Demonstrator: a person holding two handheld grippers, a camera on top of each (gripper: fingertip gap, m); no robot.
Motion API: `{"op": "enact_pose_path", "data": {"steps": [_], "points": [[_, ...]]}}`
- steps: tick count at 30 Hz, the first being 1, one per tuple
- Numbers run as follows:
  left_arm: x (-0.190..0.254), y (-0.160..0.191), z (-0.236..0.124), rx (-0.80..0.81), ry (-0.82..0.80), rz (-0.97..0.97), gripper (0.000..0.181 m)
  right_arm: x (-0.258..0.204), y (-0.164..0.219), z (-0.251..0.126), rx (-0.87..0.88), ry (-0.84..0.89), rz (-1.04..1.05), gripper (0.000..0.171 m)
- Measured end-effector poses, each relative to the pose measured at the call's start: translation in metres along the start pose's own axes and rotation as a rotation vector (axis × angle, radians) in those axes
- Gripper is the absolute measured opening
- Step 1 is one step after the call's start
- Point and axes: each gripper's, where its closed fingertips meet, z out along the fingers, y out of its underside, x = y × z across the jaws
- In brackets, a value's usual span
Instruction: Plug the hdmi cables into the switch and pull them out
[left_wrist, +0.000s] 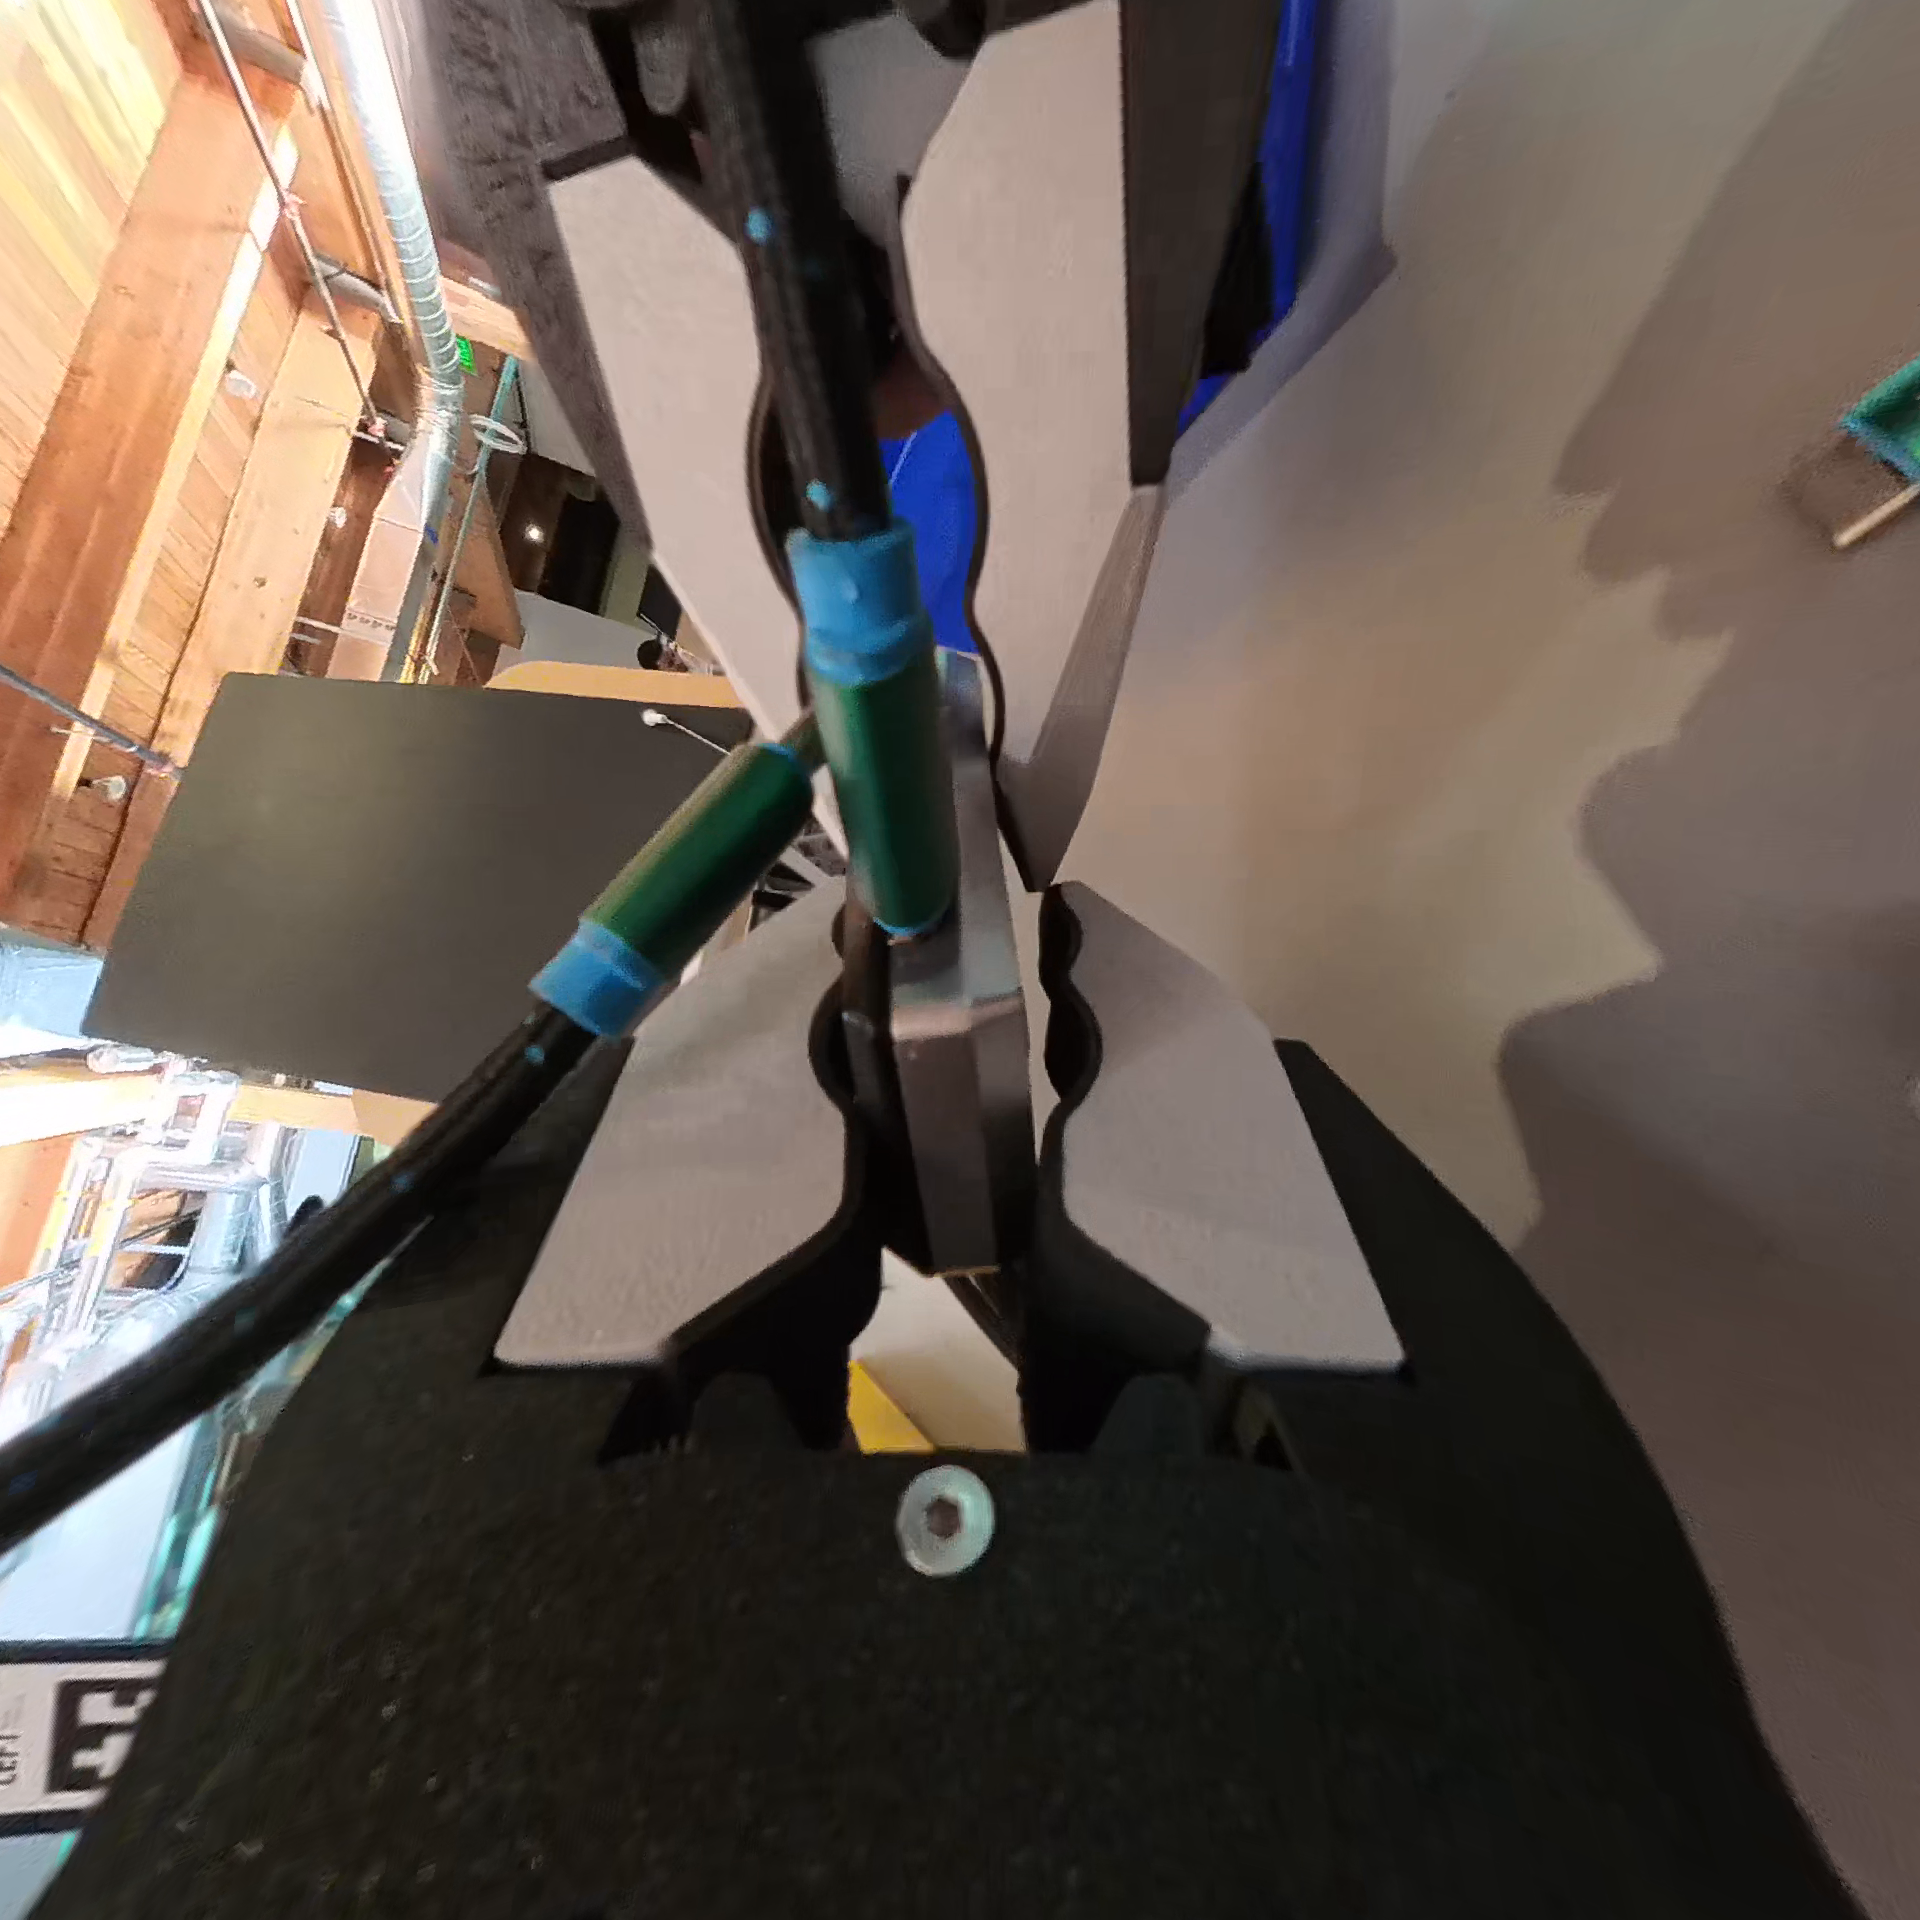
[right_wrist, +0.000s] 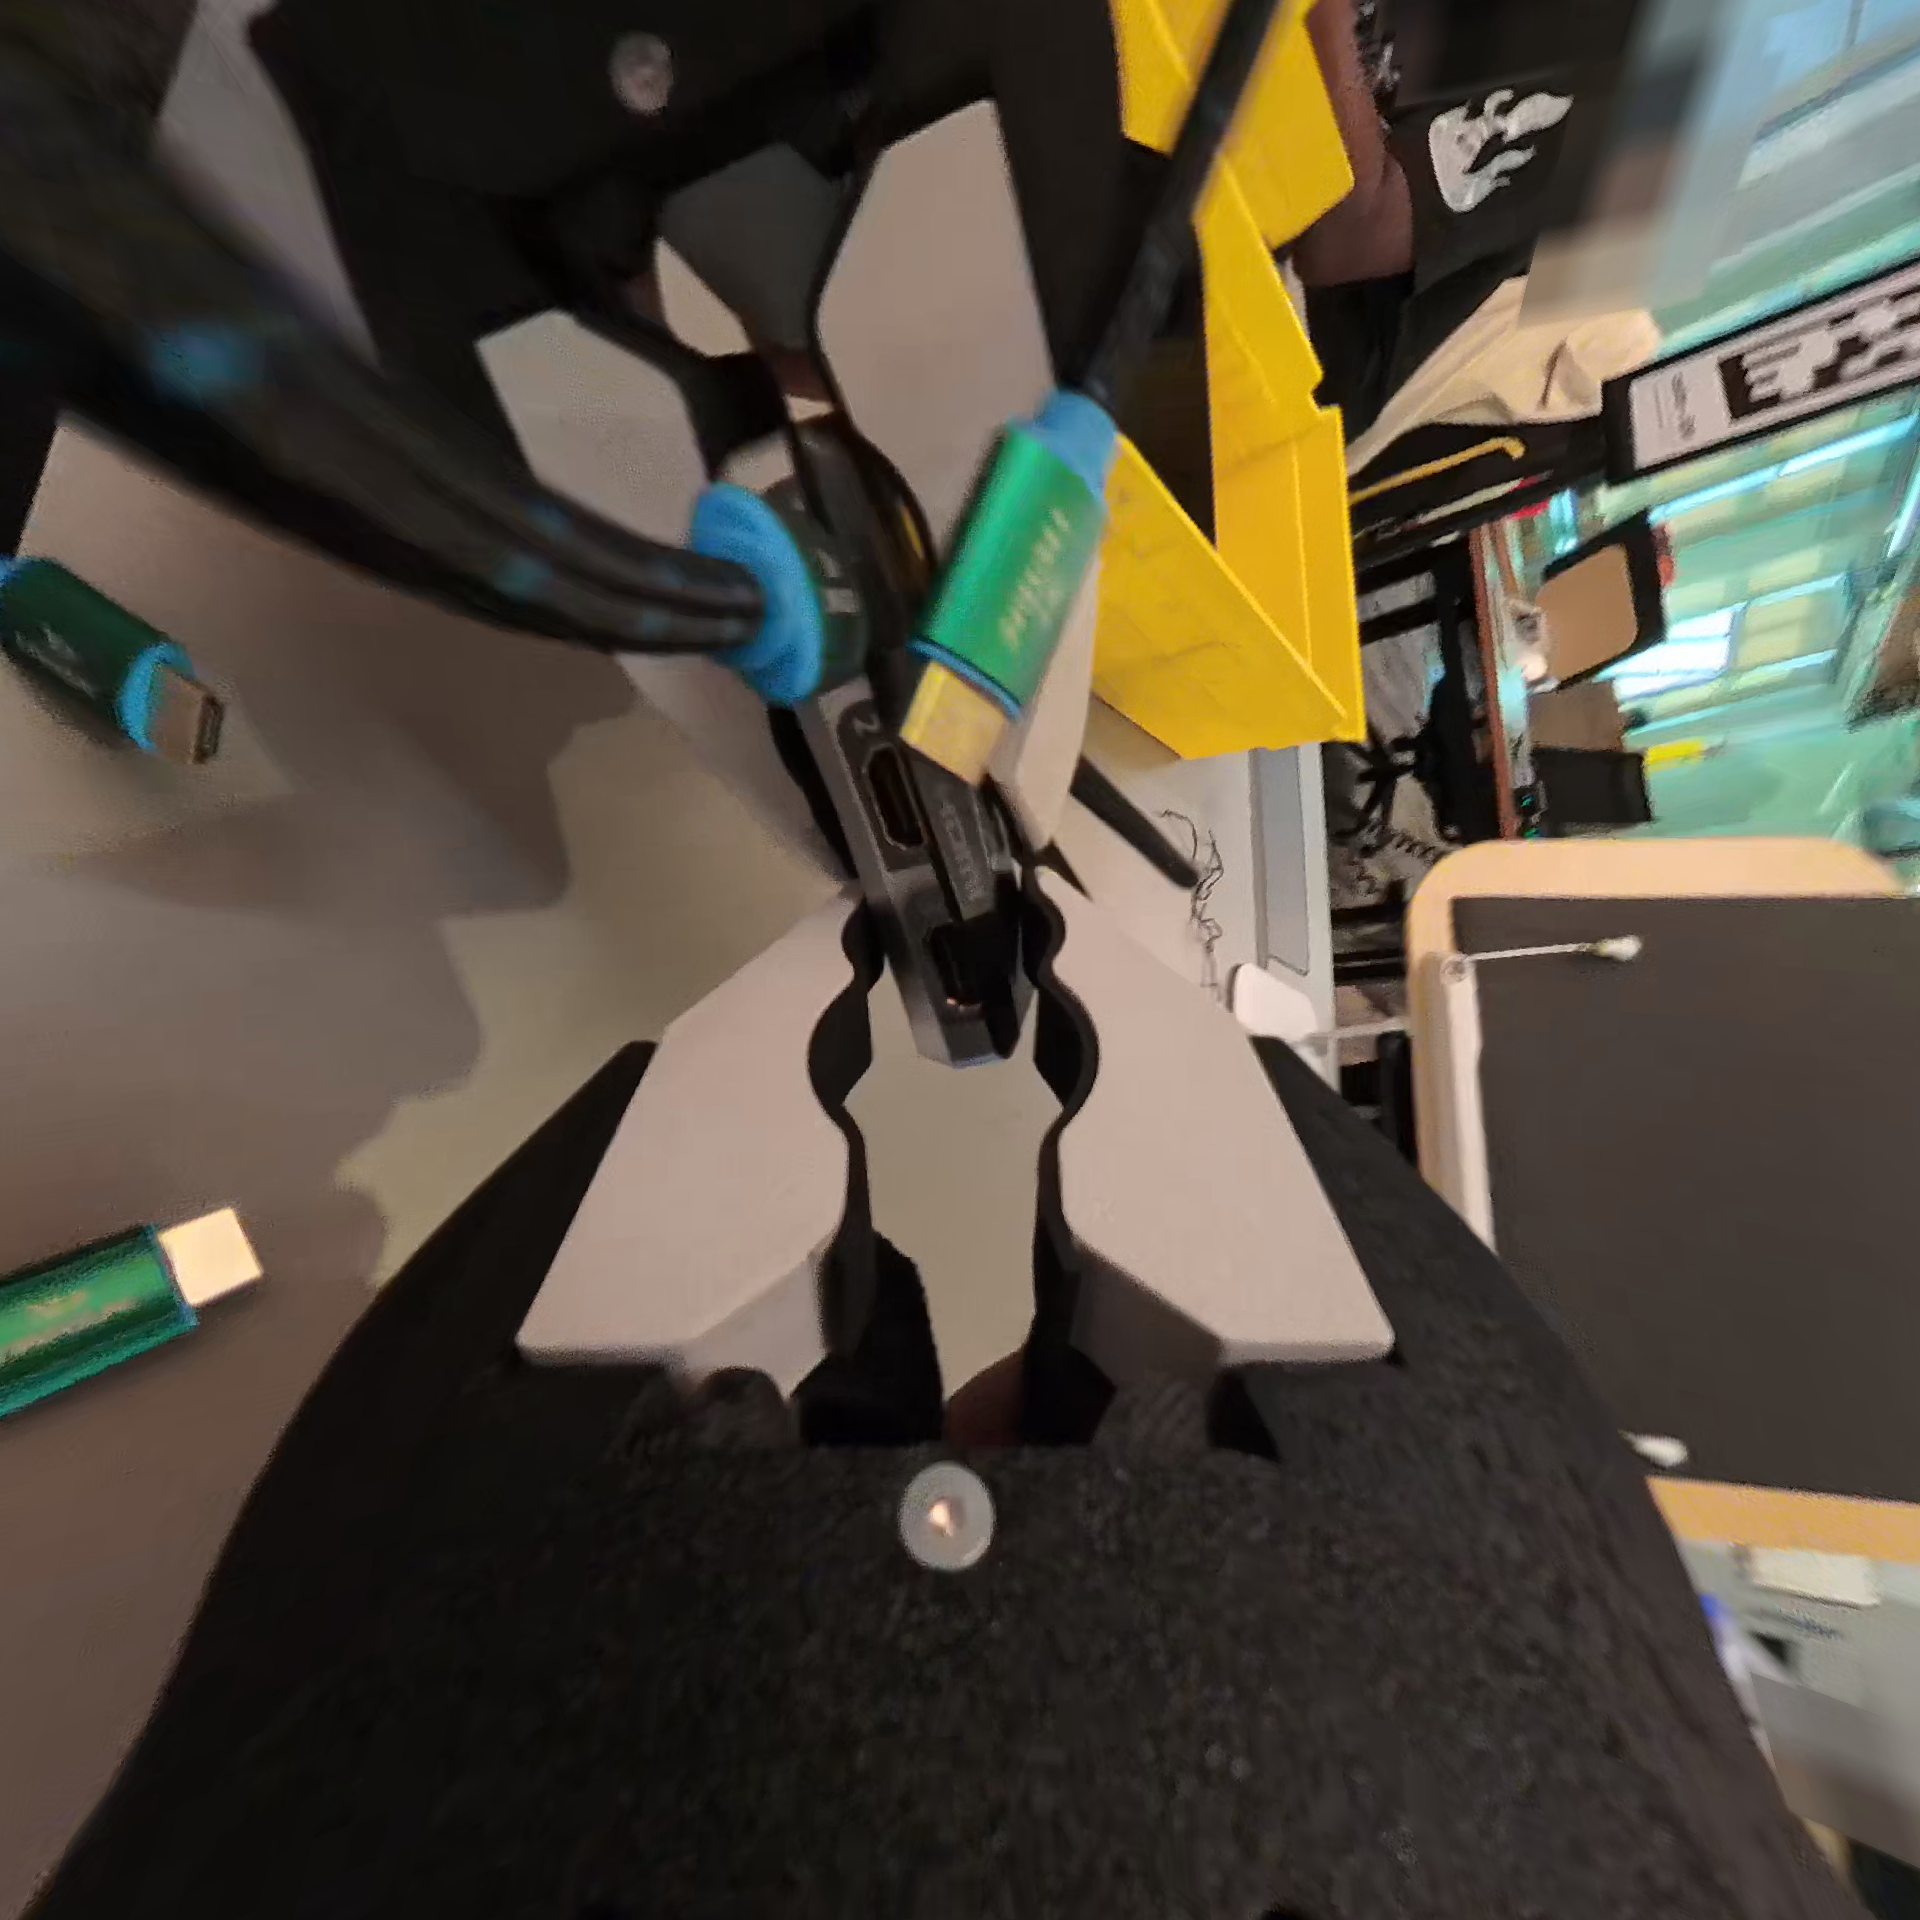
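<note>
I hold the small grey switch (left_wrist: 956, 1091) off the table, and my left gripper (left_wrist: 945, 914) is shut on its body. One green HDMI plug (left_wrist: 883, 769) with a blue collar is seated in the switch; in the right wrist view (right_wrist: 774, 613) I see its cable end. A second green plug (left_wrist: 696, 883) is out of the switch. Its gold connector is bare in the right wrist view (right_wrist: 1003, 582), beside an empty port (right_wrist: 894, 800). My right gripper (right_wrist: 945, 914) comes from the opposite side, and its pads touch both sides of the switch's end (right_wrist: 883, 862).
Two more green plugs (right_wrist: 94, 644) (right_wrist: 114, 1299) lie loose on the grey table (right_wrist: 260, 987). Yellow bins (right_wrist: 1247, 468) stand behind the switch. A black board (right_wrist: 1662, 1143) is at the table's edge. Black cables (left_wrist: 260, 1299) run close past both cameras.
</note>
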Motion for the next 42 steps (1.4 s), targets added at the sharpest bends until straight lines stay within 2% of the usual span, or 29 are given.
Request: {"op": "enact_pose_path", "data": {"steps": [2,4,5,7,9,11,16,21,24,27,28,31,33,38,42], "points": [[-0.002,0.000,0.001,0.001,-0.012,-0.016,0.031,0.002,0.003,-0.005,0.014,-0.022,0.118,0.033],[-0.002,0.006,0.002,-0.016,-0.022,-0.010,0.031,0.010,0.005,-0.020,0.067,-0.045,0.329,0.057],[-0.002,0.009,0.001,-0.019,-0.020,-0.026,0.031,0.015,0.009,-0.029,0.096,-0.046,0.453,0.061],[-0.004,0.012,0.001,-0.026,-0.028,-0.068,0.031,0.011,0.019,-0.048,0.134,-0.097,0.738,0.061],[-0.007,0.013,0.002,-0.040,-0.042,-0.104,0.030,-0.011,0.031,-0.061,0.115,-0.157,1.016,0.061],[-0.011,0.014,0.004,-0.058,-0.053,-0.144,0.030,-0.048,0.029,-0.071,0.097,-0.177,1.133,0.061],[-0.019,0.020,0.009,-0.073,-0.047,-0.276,0.030,-0.120,0.040,-0.074,-0.180,-0.050,0.979,0.057],[-0.022,0.020,0.011,-0.062,-0.048,-0.291,0.030,-0.154,0.042,-0.073,-0.267,0.032,0.990,0.046],[-0.015,0.016,0.012,-0.055,-0.033,-0.254,0.029,-0.162,0.051,-0.073,-0.367,0.104,0.874,0.027],[-0.006,0.012,0.012,-0.039,-0.021,-0.164,0.029,-0.164,0.043,-0.071,-0.369,0.094,0.805,0.009],[-0.002,0.011,0.011,-0.035,-0.018,-0.119,0.029,-0.164,0.042,-0.071,-0.376,0.088,0.791,0.008],[0.006,0.010,0.009,-0.034,-0.015,-0.005,0.030,-0.149,0.037,-0.076,-0.319,0.101,0.829,0.005],[0.007,0.009,0.006,-0.023,-0.025,0.040,0.030,-0.135,0.031,-0.082,-0.249,0.058,0.933,0.005],[0.007,0.007,0.004,-0.017,-0.057,0.154,0.030,-0.066,0.029,-0.093,-0.181,0.018,1.085,0.005],[0.008,0.004,0.004,-0.027,-0.095,0.233,0.029,-0.046,0.026,-0.082,-0.153,-0.103,1.263,0.005]]}}
